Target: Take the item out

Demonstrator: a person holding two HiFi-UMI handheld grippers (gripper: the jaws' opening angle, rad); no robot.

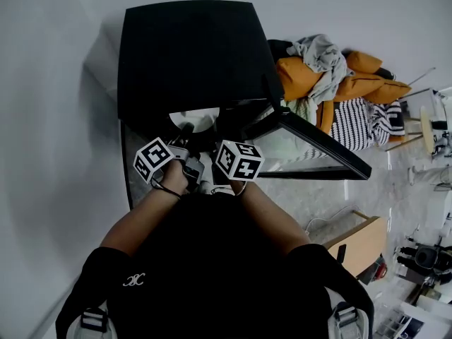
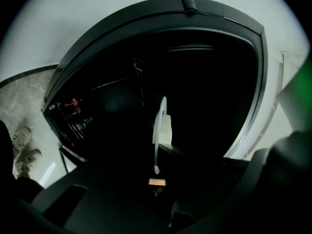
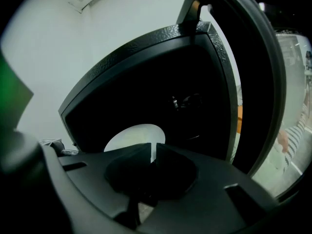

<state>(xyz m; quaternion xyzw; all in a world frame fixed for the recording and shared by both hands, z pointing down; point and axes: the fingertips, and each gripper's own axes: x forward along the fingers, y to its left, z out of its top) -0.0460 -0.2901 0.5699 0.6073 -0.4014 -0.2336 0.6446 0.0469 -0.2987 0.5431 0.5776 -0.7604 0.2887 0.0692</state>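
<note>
With left tool [image 2: 156, 172] pinched on the rim of the round white plate [image 2: 161, 118] inside the open black box-shaped cabinet [image 1: 187, 48], draw straight out, level and slow, clear of the glass door [image 1: 318, 145], using the nearly closed, empty right tool [image 3: 152, 153] as support.

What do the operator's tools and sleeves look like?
Left tool and right tool: matte black bodies, each carrying a white cube with black square markers. Person wears a black short-sleeved top, small white emblem on the left sleeve.
</note>
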